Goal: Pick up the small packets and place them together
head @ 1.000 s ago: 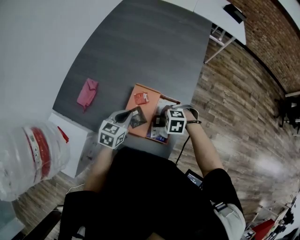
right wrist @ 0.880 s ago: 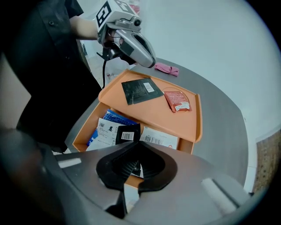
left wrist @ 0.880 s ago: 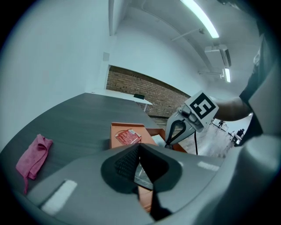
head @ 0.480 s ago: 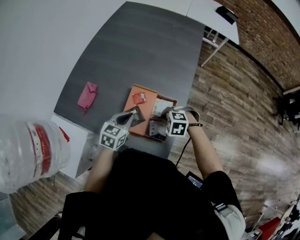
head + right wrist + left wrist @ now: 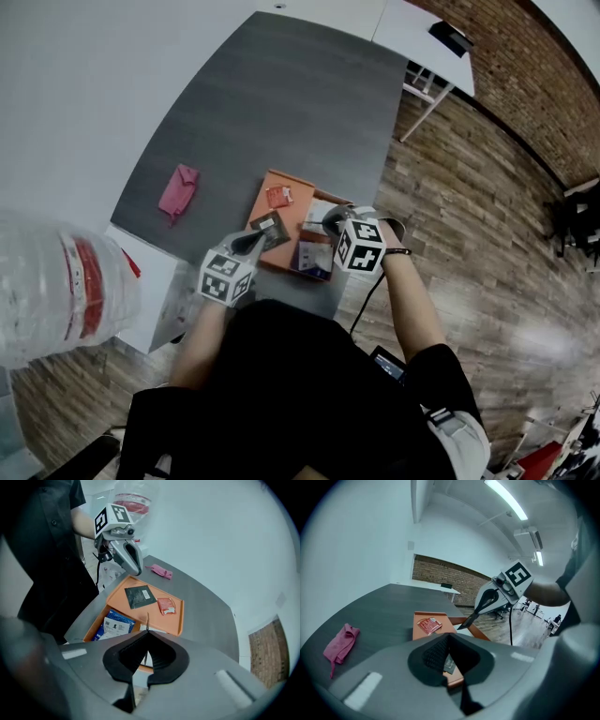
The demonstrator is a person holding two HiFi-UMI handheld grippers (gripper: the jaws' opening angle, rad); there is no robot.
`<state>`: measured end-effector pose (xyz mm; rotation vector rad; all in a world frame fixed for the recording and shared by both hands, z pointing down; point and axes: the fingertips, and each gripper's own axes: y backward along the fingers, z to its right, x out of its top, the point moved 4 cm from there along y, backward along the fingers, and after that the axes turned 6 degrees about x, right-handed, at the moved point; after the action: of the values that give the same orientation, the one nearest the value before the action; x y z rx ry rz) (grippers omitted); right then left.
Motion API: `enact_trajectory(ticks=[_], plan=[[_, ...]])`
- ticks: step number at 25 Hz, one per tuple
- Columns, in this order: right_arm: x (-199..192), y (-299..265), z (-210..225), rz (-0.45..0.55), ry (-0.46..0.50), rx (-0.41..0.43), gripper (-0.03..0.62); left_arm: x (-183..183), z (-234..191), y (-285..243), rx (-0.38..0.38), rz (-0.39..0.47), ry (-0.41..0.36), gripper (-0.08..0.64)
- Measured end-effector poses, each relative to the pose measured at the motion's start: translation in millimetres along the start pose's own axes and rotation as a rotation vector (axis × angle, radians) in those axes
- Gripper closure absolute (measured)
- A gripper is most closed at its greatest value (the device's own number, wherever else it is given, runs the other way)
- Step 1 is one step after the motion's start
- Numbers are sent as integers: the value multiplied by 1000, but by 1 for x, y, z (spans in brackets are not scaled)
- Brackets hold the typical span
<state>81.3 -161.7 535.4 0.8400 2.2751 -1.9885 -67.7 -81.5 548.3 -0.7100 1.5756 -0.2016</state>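
the right gripper (image 5: 147,633) is clenching its jaws on a thin packet (image 5: 147,619). the packet is showing edge-on, standing up out of the closed tips, and is being held clear above the right half of the orange tray (image 5: 300,199). the left gripper (image 5: 450,637) is pressing its jaws together with nothing between them. it is hovering over the tray's near left corner, pointing down at a slant, and the two grippers are sitting apart from each other.

on the tray's flat left part a dark packet (image 5: 271,228) with a white label is lying just beyond the left gripper's tips, not touching them. a small red packet (image 5: 278,196) is lying farther off, close to the tray's far edge and apart from the dark one. in the sunken compartment on the tray's right side a blue and white packet (image 5: 314,253) is lying flat with its print facing up. something white (image 5: 323,208) is lying just beyond it, and i cannot tell what it is.

the tray is sitting at the near right corner of a dark grey table (image 5: 281,103). a crumpled pink cloth (image 5: 177,190) is lying on the table well to the left of the tray. a large clear water bottle (image 5: 66,300) with a red label is showing at the near left. to the right of the table a wood-plank floor (image 5: 469,216) is running out to a brick wall (image 5: 544,84).
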Motion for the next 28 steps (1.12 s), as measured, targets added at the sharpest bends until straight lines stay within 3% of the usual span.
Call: enact_trajectory(ticks=[14, 28], plan=[[59, 3, 30, 84, 121, -124, 589, -5, -23, 26, 87, 34, 41, 560], [100, -20, 30, 101, 221, -69, 589, -19, -44, 46, 168, 56, 123, 560]])
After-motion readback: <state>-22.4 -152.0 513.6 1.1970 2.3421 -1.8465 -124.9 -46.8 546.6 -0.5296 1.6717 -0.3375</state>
